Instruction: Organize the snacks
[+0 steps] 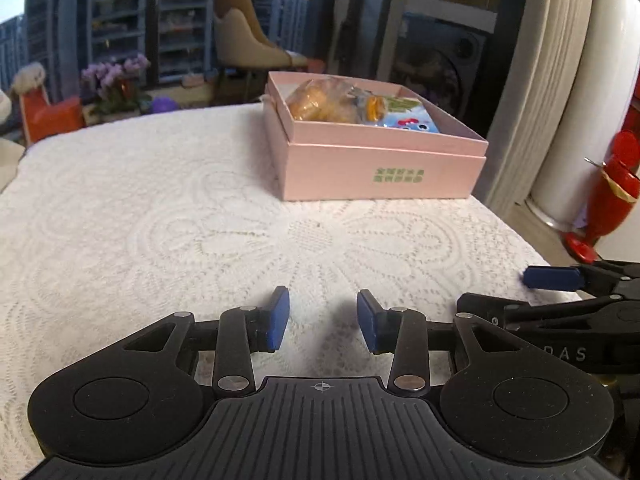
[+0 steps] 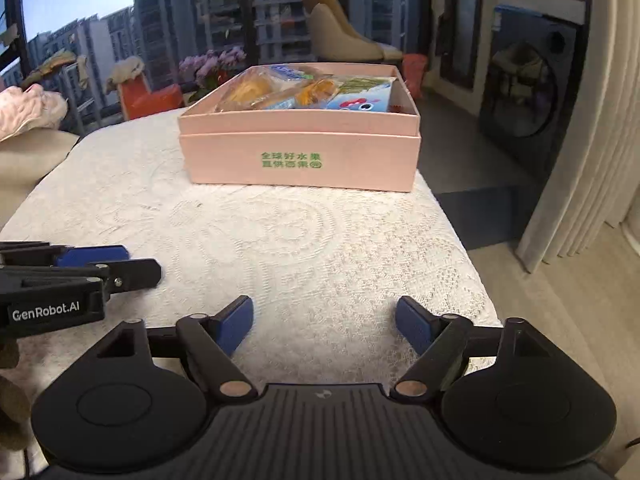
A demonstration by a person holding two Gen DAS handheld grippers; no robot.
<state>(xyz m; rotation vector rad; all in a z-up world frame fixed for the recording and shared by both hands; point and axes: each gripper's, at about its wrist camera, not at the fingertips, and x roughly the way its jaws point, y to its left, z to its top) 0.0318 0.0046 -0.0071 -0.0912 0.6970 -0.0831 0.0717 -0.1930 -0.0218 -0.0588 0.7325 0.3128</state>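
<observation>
A pink box (image 1: 376,168) with green lettering stands at the far right of the white lace tablecloth (image 1: 160,208). It holds several wrapped snacks: orange pastries (image 1: 320,104) and a blue packet (image 1: 412,122). The box also shows in the right wrist view (image 2: 300,160), with the pastries (image 2: 250,90) and blue packet (image 2: 360,102) inside. My left gripper (image 1: 323,320) is open and empty, low over the cloth, well short of the box. My right gripper (image 2: 325,322) is open wider and empty, beside the left one (image 2: 92,258). The right gripper's fingers (image 1: 554,278) show at the left view's right edge.
The table edge falls off to the right (image 2: 472,264) onto a wood floor. A red vase (image 1: 608,196) stands on the floor at right. Curtains (image 2: 580,120) hang at right. An orange chair (image 2: 148,96) and purple flowers (image 2: 212,64) stand behind the table.
</observation>
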